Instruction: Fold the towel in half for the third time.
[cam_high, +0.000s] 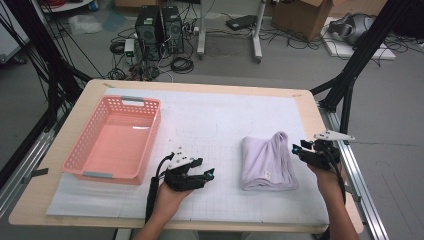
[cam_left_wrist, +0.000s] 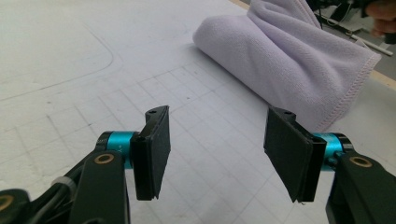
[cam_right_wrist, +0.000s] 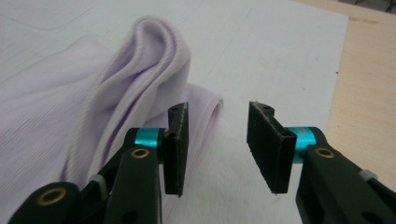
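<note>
The right gripper (cam_right_wrist: 218, 147) is hovering at the right edge of the table (cam_high: 60, 200), its jaws standing apart with nothing between them, just beside the folded lilac towel (cam_right_wrist: 60, 126). One fold is rising in a ridge, and the towel's left part is running out of the right gripper view. The left gripper (cam_left_wrist: 215, 154) is sitting near the table's front edge, jaws likewise parted and holding nothing, with the towel (cam_left_wrist: 289, 60) lying apart beyond them on the white gridded mat (cam_left_wrist: 70, 56). In the high view, the pink basket (cam_high: 80, 162) is resting toward the left edge. The forearms are cut off at the bottom.
</note>
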